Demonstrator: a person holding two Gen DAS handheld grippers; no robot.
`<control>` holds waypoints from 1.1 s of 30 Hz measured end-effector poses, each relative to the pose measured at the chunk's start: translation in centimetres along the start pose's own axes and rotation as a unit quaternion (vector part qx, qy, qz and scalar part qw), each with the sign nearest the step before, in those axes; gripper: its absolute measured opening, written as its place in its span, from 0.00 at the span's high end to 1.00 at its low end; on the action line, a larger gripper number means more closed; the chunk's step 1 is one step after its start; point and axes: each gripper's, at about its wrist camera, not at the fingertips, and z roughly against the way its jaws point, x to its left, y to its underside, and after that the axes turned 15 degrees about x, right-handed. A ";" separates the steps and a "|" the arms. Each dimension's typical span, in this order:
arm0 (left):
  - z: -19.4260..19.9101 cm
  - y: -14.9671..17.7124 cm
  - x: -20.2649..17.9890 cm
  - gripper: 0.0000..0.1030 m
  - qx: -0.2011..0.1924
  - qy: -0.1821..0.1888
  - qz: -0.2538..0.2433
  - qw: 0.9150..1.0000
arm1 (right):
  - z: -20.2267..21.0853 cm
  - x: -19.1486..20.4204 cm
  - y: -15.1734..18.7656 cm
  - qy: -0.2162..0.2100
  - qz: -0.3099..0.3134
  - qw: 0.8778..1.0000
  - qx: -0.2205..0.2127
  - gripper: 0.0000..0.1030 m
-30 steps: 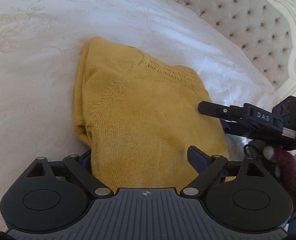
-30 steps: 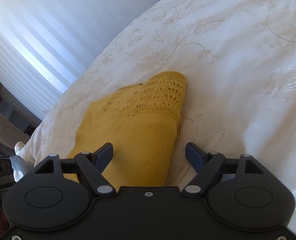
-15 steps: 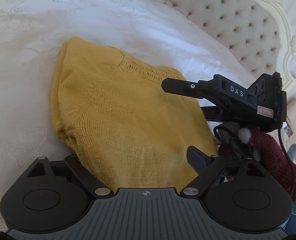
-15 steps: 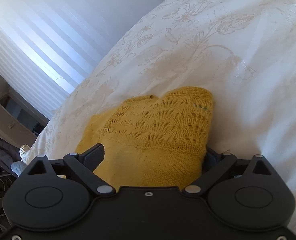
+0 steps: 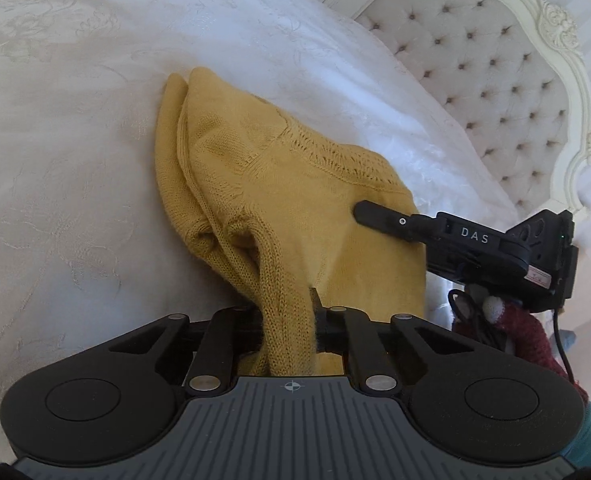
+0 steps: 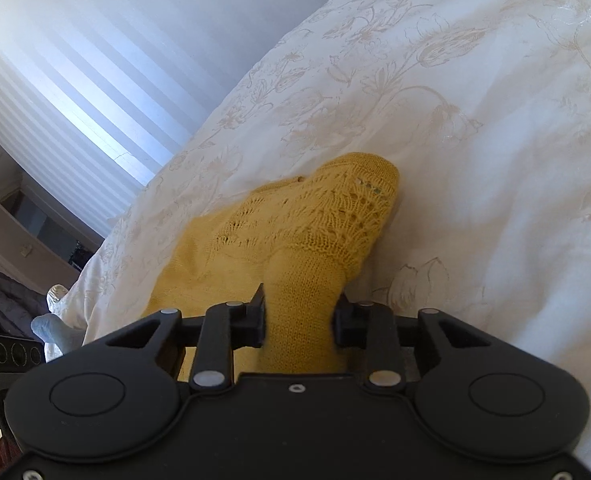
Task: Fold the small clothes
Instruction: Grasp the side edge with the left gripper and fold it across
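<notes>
A mustard-yellow knitted sweater [image 5: 295,200] lies folded on the white bedspread [image 5: 75,140]. My left gripper [image 5: 289,324] is shut on a bunched fold of the sweater's near edge, pulling it into a ridge. My right gripper [image 6: 299,320] is shut on the sweater [image 6: 315,220] just below its lacy knitted band. In the left wrist view the right gripper [image 5: 375,216] lies over the sweater's right side, one finger showing.
A tufted cream headboard [image 5: 495,80] stands at the far right of the bed. A striped wall [image 6: 75,60] and a dresser [image 6: 11,240] lie past the bed's edge. The embroidered bedspread [image 6: 475,140] spreads all around the sweater.
Both grippers were open over the sweater and have closed on it. The sweater's near edge is now bunched up and drawn toward the left gripper.
</notes>
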 end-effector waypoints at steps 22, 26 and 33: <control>5.7 15.7 -5.8 0.87 0.068 0.027 -0.009 0.997 | 9.7 7.6 16.4 0.080 0.035 0.992 0.097 0.59; 4.7 18.0 -4.5 0.86 0.076 -0.016 0.012 0.997 | 9.2 7.9 19.1 0.153 0.061 0.983 0.085 0.51; 5.3 19.4 -3.7 0.78 0.042 -0.057 0.003 0.997 | 9.7 6.7 20.9 0.210 0.044 0.977 0.005 0.41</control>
